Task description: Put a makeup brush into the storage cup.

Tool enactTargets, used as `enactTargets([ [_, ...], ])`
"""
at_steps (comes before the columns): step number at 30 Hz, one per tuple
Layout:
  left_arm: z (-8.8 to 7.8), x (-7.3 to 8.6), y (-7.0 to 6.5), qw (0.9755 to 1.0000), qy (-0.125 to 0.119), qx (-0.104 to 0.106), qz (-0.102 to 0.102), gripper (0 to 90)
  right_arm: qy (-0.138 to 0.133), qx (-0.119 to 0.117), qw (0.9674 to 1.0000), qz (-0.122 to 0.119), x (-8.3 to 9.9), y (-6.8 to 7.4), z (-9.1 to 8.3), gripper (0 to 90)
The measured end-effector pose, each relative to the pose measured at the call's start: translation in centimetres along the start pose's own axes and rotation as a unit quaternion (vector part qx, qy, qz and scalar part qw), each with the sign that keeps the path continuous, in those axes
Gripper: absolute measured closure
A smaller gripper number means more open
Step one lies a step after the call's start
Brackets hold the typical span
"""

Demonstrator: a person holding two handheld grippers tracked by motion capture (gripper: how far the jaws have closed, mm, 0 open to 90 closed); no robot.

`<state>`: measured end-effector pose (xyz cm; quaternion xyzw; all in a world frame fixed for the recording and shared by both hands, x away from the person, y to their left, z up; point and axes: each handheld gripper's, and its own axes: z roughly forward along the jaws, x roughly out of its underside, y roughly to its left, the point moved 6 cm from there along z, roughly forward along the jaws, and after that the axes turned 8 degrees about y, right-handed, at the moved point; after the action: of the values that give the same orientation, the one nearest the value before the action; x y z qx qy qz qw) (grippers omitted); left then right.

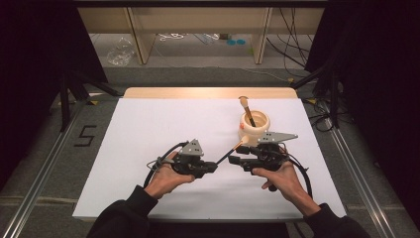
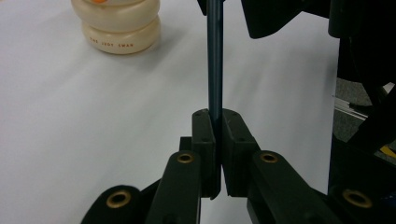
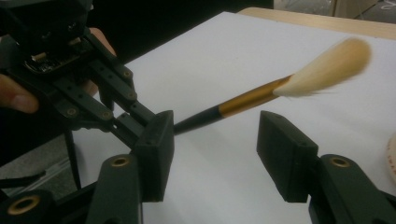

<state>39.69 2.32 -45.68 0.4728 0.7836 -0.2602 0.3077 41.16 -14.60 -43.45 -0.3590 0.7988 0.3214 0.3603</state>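
My left tool [image 2: 215, 140] is clenched on the dark handle of the brush [image 3: 261, 95] — held above the white tabletop [image 1: 148, 129], just in front of the cream pot [image 1: 254, 126]. My right tool [image 3: 215, 154] stands released, jaws apart around the handle without touching

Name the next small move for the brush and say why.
Probably close the right gripper on the brush near its gold band. The left gripper is clamped on the dark handle, the right jaws stand open either side of the brush without touching it, and the holder waits just beyond.
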Motion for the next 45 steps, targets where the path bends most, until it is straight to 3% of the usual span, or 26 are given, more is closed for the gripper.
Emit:
enactTargets([
  [1,0.1,0.0,-0.2,0.9999,-0.003,0.002,-0.011,85.0,-0.003,-0.002,1.0,0.003,0.0,0.0,0.0,50.3],
  [6,0.3,-0.1,-0.4,1.0,0.0,0.002,-0.001,84.9,0.002,-0.009,0.9999,0.008,0.1,0.1,0.0,55.6],
  [8,0.4,-0.1,-0.6,0.9999,-0.001,0.005,-0.011,84.9,-0.004,-0.015,0.9998,0.012,0.0,0.1,0.0,58.2],
  [9,0.4,-0.1,-0.5,1.0,-0.002,0.003,-0.001,84.9,-0.01,-0.023,0.9996,0.015,-0.1,0.2,0.1,60.0],
  [12,0.5,-0.1,-0.5,1.0,0.0,0.001,-0.002,84.9,-0.007,-0.02,0.9997,0.014,0.0,0.1,-0.1,67.1],
  [13,0.5,-0.2,-0.6,1.0,-0.003,0.005,-0.005,84.9,-0.025,-0.024,0.9993,0.014,-0.1,0.0,0.1,68.1],
  [15,0.7,-0.1,-0.8,0.9999,-0.001,0.005,-0.016,84.9,-0.027,-0.035,0.9987,0.024,-0.2,0.2,0.0,70.2],
  [17,0.8,-0.1,-0.7,0.9999,0.001,0.006,-0.013,84.8,-0.038,-0.04,0.9981,0.026,-0.3,0.2,0.0,72.1],
  [25,1.5,0.0,-1.2,0.9998,0.007,0.012,-0.014,84.7,-0.038,-0.063,0.9968,0.03,-0.4,1.0,0.0,79.8],
  [27,1.7,-0.1,-1.1,0.9999,0.008,0.011,-0.005,84.5,-0.042,-0.065,0.9969,0.019,-0.6,1.2,0.2,81.4],
  [32,2.3,0.0,-1.3,0.9994,0.002,0.021,-0.026,84.4,-0.039,-0.067,0.9969,0.011,-0.7,1.6,0.4,83.1],
  [39,2.6,-0.1,-1.6,0.9991,-0.002,0.025,-0.034,84.6,-0.04,-0.063,0.9972,-0.007,-0.8,2.0,0.7,83.0],
  [45,2.7,-0.1,-1.6,0.9988,-0.005,0.031,-0.037,84.3,-0.036,-0.067,0.9971,0.002,-0.7,2.1,0.7,83.1],
])
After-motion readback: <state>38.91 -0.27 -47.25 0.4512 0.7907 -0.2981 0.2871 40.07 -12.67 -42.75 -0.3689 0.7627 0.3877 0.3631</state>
